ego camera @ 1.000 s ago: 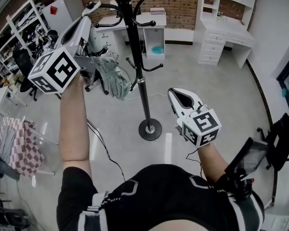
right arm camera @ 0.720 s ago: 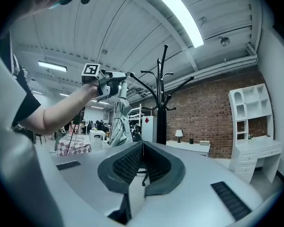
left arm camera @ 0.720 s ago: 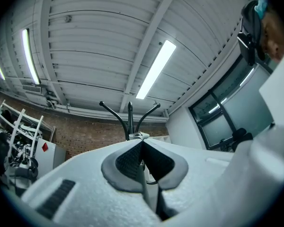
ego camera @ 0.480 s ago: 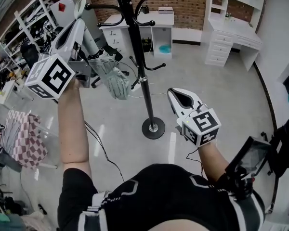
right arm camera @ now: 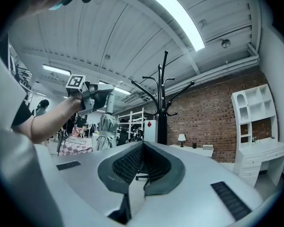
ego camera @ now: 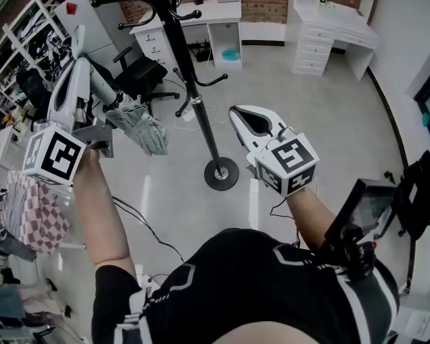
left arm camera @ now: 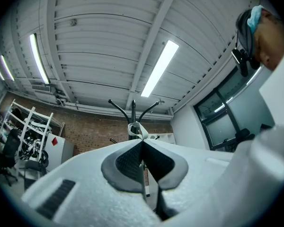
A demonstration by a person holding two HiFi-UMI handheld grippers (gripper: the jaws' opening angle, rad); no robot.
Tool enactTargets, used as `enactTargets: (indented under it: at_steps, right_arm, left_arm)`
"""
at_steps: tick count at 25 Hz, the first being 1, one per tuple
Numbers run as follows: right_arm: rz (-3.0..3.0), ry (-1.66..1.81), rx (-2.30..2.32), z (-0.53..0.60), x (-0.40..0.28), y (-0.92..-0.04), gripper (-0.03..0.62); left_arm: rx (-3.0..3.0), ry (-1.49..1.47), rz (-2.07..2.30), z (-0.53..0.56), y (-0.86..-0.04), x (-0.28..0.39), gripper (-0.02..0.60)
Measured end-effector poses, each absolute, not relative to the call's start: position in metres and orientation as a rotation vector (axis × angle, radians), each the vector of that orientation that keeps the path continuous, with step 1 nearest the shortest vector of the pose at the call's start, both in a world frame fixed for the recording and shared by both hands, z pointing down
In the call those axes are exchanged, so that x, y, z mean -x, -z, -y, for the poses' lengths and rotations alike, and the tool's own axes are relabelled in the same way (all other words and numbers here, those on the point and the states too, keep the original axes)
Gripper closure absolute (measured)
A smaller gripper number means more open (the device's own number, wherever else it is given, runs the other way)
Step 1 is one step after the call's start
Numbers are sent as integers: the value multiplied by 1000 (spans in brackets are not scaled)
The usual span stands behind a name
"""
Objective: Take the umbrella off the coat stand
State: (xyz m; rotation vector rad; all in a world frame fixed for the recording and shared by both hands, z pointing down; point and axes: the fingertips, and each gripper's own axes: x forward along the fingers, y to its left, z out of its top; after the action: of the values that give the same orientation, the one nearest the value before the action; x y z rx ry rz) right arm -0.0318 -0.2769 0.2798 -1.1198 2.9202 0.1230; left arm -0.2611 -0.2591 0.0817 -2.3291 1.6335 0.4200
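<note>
The folded grey umbrella (ego camera: 142, 126) hangs in the air left of the black coat stand (ego camera: 188, 77), apart from its hooks. My left gripper (ego camera: 77, 33) is raised, tilted upward, and shut on the umbrella's white strap (left arm camera: 137, 128), which loops out past the closed tips (left arm camera: 141, 138). Behind that loop, the left gripper view shows the top of the stand (left arm camera: 132, 110). My right gripper (ego camera: 245, 115) is held level to the right of the pole, shut and empty. The right gripper view shows the hanging umbrella (right arm camera: 105, 126) left of the stand (right arm camera: 162, 108), beyond its closed jaws (right arm camera: 142, 145).
The stand's round base (ego camera: 221, 173) rests on the grey floor. A black office chair (ego camera: 140, 77) and white desks (ego camera: 215, 9) stand behind it, a white dresser (ego camera: 330, 34) at the back right. At left are shelving (ego camera: 29, 41) and a checked cloth (ego camera: 36, 210). A cable (ego camera: 140, 221) trails over the floor.
My left gripper has carried the umbrella leftward and a little lower, away from the stand's hooks. The right gripper sits slightly higher in the view and stays shut.
</note>
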Motion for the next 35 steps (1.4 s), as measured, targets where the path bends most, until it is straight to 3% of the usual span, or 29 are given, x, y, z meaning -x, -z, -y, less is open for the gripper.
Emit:
enactTargets:
  at_steps: [18,35]
  right_arm:
    - [-2920,-142,1037,246,40,-272,586]
    - [-2915,-153,1068,245,30,-274,586]
  left_arm:
    - [2301,-439,-1694,169,-146,244,569]
    - [2366,-443,-1749,156,-210,212,569]
